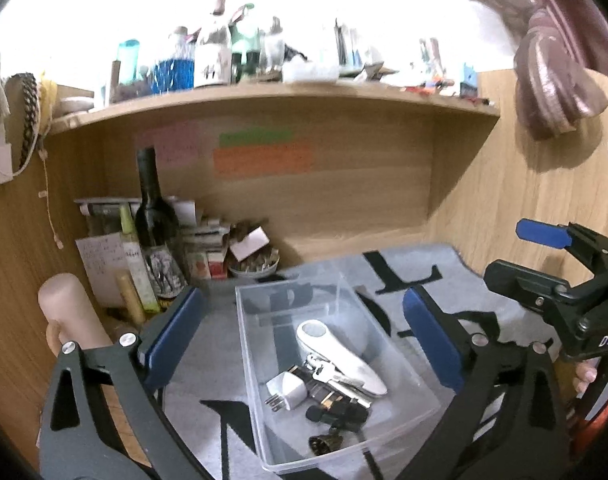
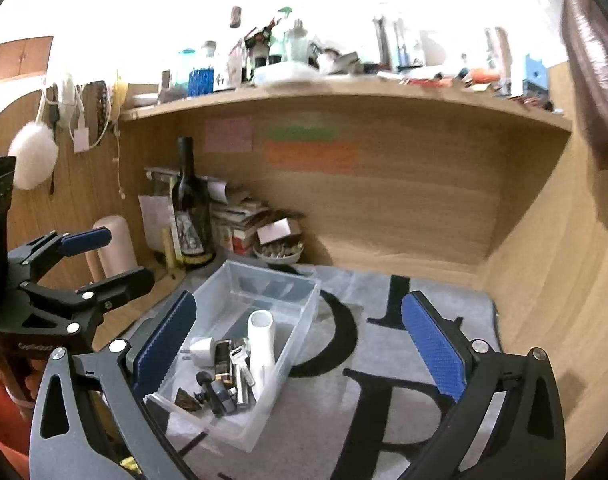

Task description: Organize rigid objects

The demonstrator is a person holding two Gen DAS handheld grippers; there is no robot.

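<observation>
On the grey mat with large black letters (image 2: pixel 384 312), we see a clear rectangular plastic bin (image 1: pixel 264 308) standing open-topped in the wooden desk nook. From our left wrist view the bin lies dead ahead at 6 o'clock, framed between the two blue-padded fingers of our left gripper (image 1: pixel 304 336). Its jaws stand wide with nothing pressed between the pads; the bin sits beyond them, untouched.

Inside the bin we see the small rigid things gathered at its near end: a long white plastic handle-shaped tool (image 1: pixel 344 356), a white square plug adapter with metal prongs (image 1: pixel 288 392) at about 8 o'clock of it, a silver metal key piece (image 1: pixel 324 372) between the two, and some small black parts (image 1: pixel 336 416) nearest us. A few are too small to tell apart.

From our right wrist view the same bin sits at 7 o'clock, partly behind the left finger of our right gripper (image 2: pixel 300 340), whose jaws are likewise spread wide and hold nothing; only bare mat shows between them. The left gripper shows at 9 o'clock in this view, the right one at 3 o'clock in the other.

At 10 o'clock of the bin, in the nook's corner, stands a dark glass wine bottle (image 2: pixel 188 208) upright beside a stack of papers and boxes (image 2: pixel 240 220). Above runs a cluttered wooden shelf (image 2: pixel 344 92).
</observation>
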